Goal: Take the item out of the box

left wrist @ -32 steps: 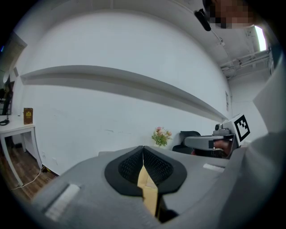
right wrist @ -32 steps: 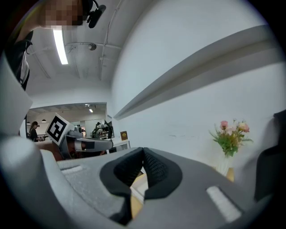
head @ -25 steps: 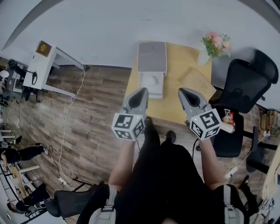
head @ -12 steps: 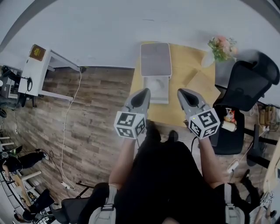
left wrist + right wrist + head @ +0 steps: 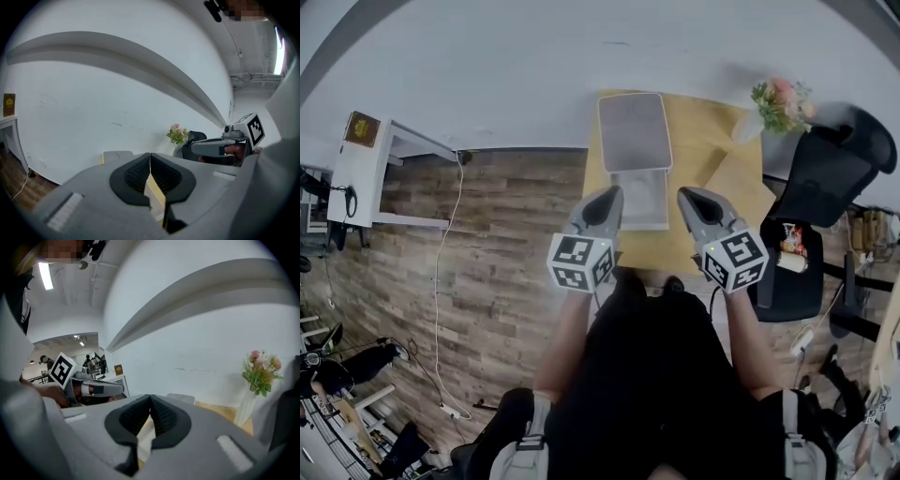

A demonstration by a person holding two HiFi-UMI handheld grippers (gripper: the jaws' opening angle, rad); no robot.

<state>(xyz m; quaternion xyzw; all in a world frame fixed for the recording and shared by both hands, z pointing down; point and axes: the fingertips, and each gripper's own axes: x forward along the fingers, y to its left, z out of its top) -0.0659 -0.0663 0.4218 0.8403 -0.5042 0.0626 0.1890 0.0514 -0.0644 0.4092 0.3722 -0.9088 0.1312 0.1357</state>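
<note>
A white box (image 5: 641, 199) with its grey lid (image 5: 633, 131) folded back lies on the wooden table (image 5: 708, 164); what is inside it I cannot make out. My left gripper (image 5: 605, 199) hovers at the box's near left corner, jaws shut with nothing between them. My right gripper (image 5: 692, 199) hangs just right of the box, also shut and empty. In the left gripper view the shut jaws (image 5: 150, 159) point over the box's lid (image 5: 117, 155). The right gripper view shows closed pads (image 5: 150, 401) with the lid (image 5: 180, 398) beyond.
A vase of pink flowers (image 5: 776, 101) stands at the table's far right corner. A black office chair (image 5: 830, 164) sits right of the table. A white side table (image 5: 361, 164) stands far left by the wall, with a cable on the wooden floor (image 5: 487, 253).
The table and box have drawn nearer to me and the grippers now reach the box's near edge. Both grippers stay shut and empty.
</note>
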